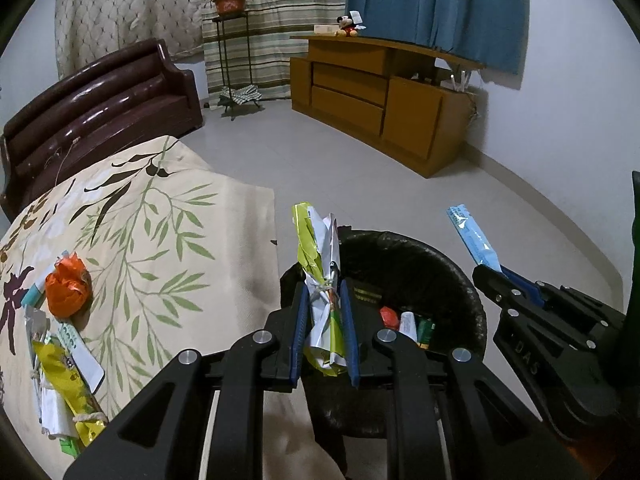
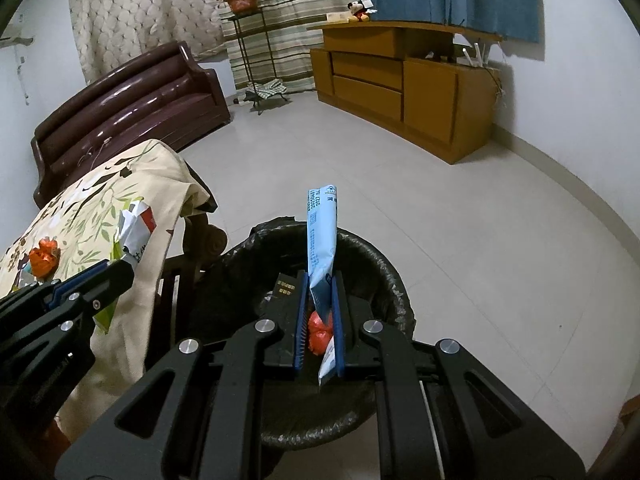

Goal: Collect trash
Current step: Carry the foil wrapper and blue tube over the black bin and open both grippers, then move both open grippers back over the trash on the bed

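Observation:
My left gripper (image 1: pixel 322 286) is shut on a crumpled yellow-green and white wrapper bundle (image 1: pixel 316 240), held over the near left rim of a bin lined with a black bag (image 1: pixel 420 256). To its right, my right gripper (image 1: pixel 490 270) is shut on a light blue packet (image 1: pixel 470 236). In the right wrist view that gripper (image 2: pixel 321 278) pinches the blue packet (image 2: pixel 322 232) upright above the bin (image 2: pixel 380 264), with the left gripper (image 2: pixel 120 270) and its wrapper (image 2: pixel 134 228) at the left. Red, white and green trash (image 1: pixel 390 316) lies inside the bin.
A table under a floral cloth (image 1: pixel 160 240) stands left of the bin, with an orange crumpled wrapper (image 1: pixel 66 290) and several other wrappers (image 1: pixel 64 380) on it. A dark sofa (image 1: pixel 100 104), a plant stand (image 1: pixel 234 60) and a wooden cabinet (image 1: pixel 380 96) line the far side of the pale tiled floor (image 1: pixel 340 168).

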Available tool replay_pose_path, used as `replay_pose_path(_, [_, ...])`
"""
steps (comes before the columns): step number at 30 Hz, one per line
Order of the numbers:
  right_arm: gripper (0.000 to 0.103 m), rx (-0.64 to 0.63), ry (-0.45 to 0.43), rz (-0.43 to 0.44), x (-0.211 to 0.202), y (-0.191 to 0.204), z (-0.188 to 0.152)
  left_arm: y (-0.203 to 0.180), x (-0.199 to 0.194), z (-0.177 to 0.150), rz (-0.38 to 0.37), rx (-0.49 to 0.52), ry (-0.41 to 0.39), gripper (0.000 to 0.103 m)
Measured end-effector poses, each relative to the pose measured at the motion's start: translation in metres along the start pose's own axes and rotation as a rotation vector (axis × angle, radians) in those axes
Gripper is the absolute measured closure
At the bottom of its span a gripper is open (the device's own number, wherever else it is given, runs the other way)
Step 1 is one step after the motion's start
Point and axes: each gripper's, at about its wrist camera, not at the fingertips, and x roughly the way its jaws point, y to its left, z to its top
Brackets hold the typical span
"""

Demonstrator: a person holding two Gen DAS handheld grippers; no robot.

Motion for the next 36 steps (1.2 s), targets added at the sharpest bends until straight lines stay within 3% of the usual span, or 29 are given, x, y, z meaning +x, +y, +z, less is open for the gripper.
replay_pose_path(4, [0.090, 0.004, -0.001, -0.001, 0.003, -0.001, 0.001, 0.002, 0.002, 0.002, 0.011, -0.008, 0.001, 0.083])
replay_pose_path(11, [0.080, 0.027, -0.004, -0.005, 0.005, -0.004, 0.001, 0.004, 0.002, 0.003, 0.011, -0.025, -0.001, 0.059])
replay_pose_path(15, [0.078, 0.032, -0.003, -0.013, 0.004, -0.003, 0.000, 0.006, -0.001, 0.004, 0.008, -0.035, -0.003, 0.054])
replay_pose_path(20, [0.069, 0.038, -0.008, -0.021, -0.001, -0.002, -0.001, 0.014, -0.010, 0.002, 0.008, -0.048, -0.012, 0.046])
replay_pose_path(36, [0.061, -0.027, -0.013, 0.052, -0.025, 0.051, -0.005, 0.083, -0.063, -0.016, 0.095, -0.145, -0.048, 0.044])
